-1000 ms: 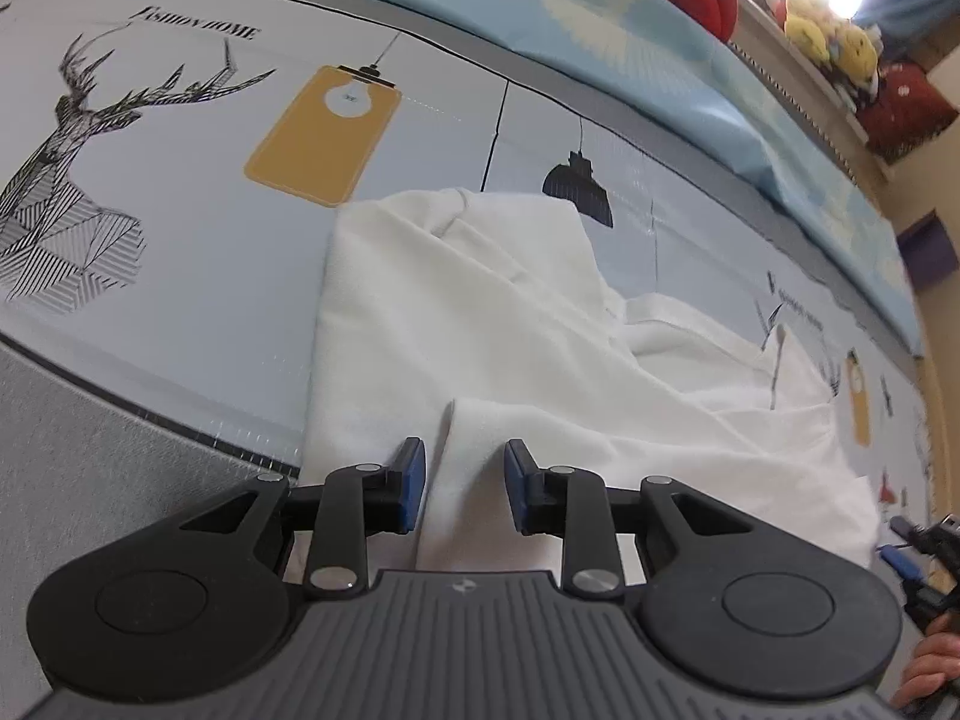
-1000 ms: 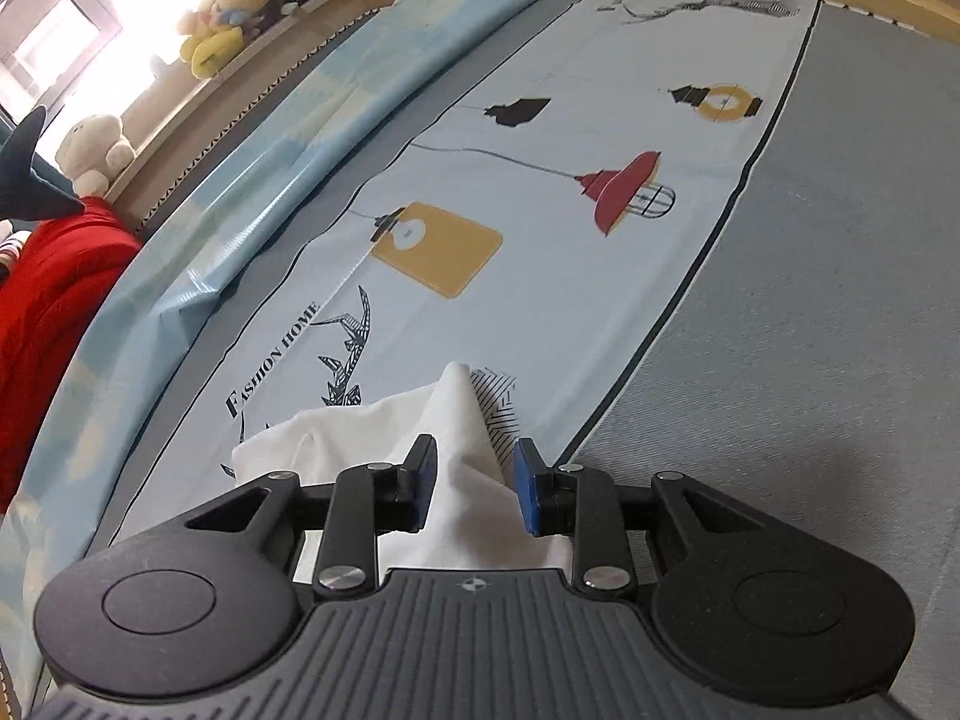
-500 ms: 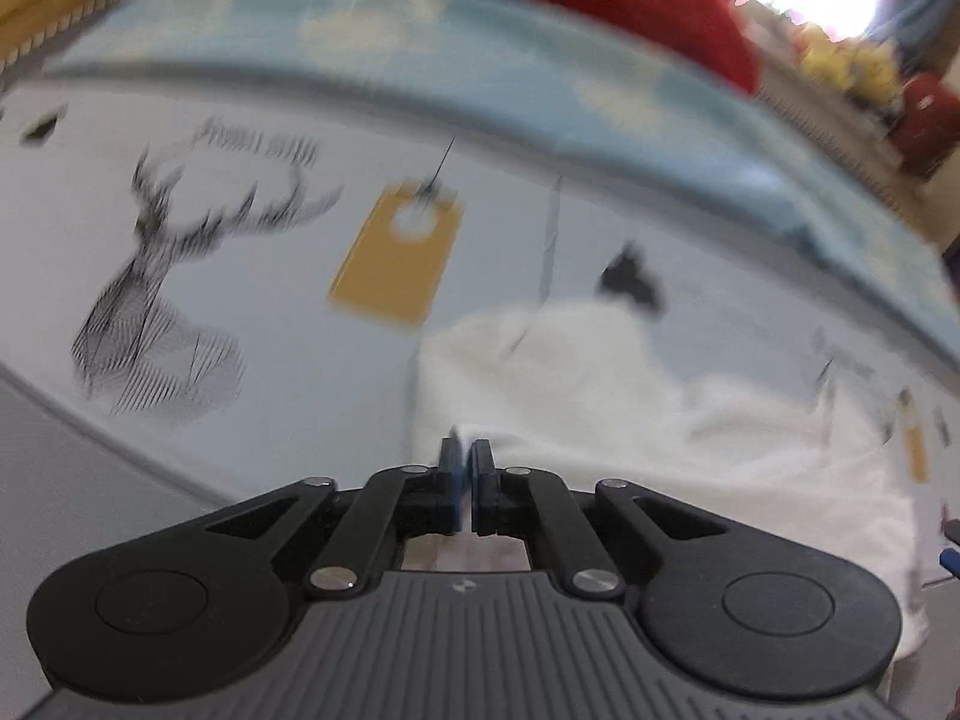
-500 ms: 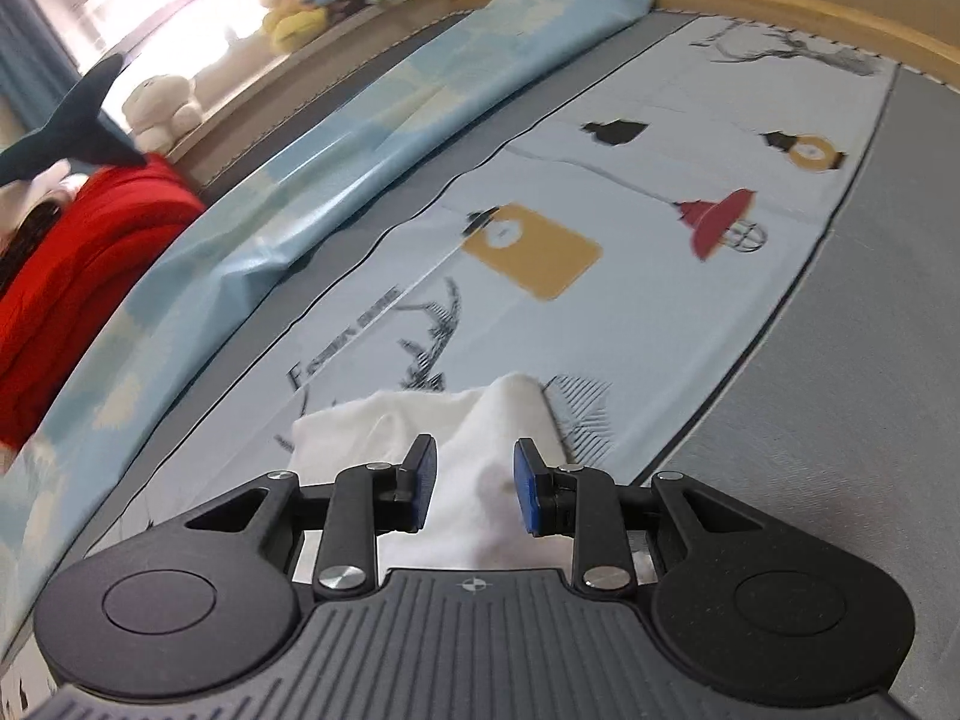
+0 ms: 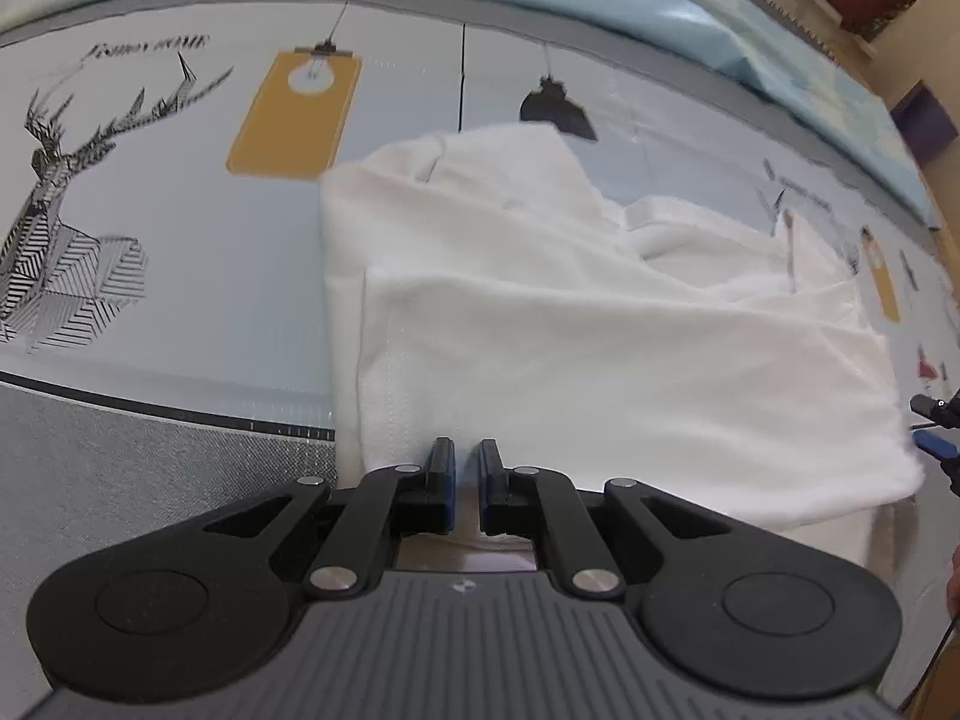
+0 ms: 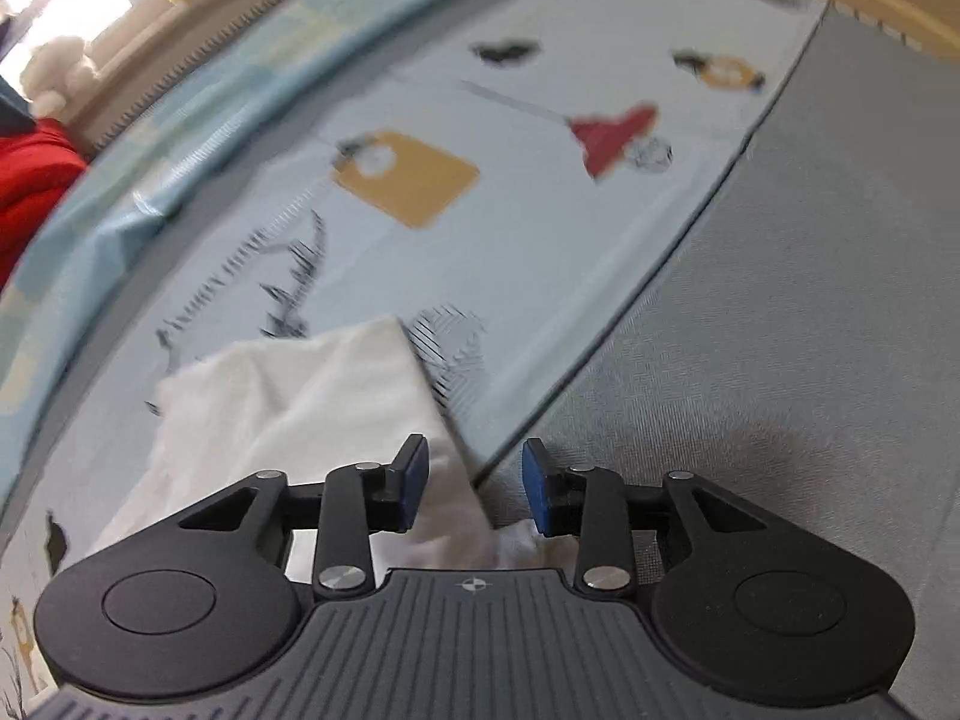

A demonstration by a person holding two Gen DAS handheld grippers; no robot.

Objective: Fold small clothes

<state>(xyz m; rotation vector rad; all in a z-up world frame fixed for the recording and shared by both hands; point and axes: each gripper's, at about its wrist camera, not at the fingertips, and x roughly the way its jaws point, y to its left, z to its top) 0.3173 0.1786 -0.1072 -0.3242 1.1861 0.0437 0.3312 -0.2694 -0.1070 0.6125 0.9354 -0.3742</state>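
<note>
A white garment (image 5: pixel 588 324) lies on the printed bed sheet, its lower part folded up over the body. My left gripper (image 5: pixel 465 483) sits at the near hem; its jaws stand a narrow gap apart with white cloth showing between them. In the right wrist view the garment's other end (image 6: pixel 312 402) lies in front of my right gripper (image 6: pixel 474 495), which is open, with a cloth corner lying between the fingers. The right gripper's tip also shows at the far right of the left wrist view (image 5: pixel 936 426).
The sheet (image 5: pixel 180 192) is pale blue with deer, lamp and tag prints and has a grey border (image 6: pixel 810 312) near me. A light blue quilt (image 5: pixel 690 6) runs along the back. Red cloth (image 6: pixel 30 192) and plush toys (image 6: pixel 60 72) lie beyond it.
My left gripper shut on the hem, then carried it forward over the garment; its jaws have parted slightly. My right gripper stayed open and shifted, the view tilting.
</note>
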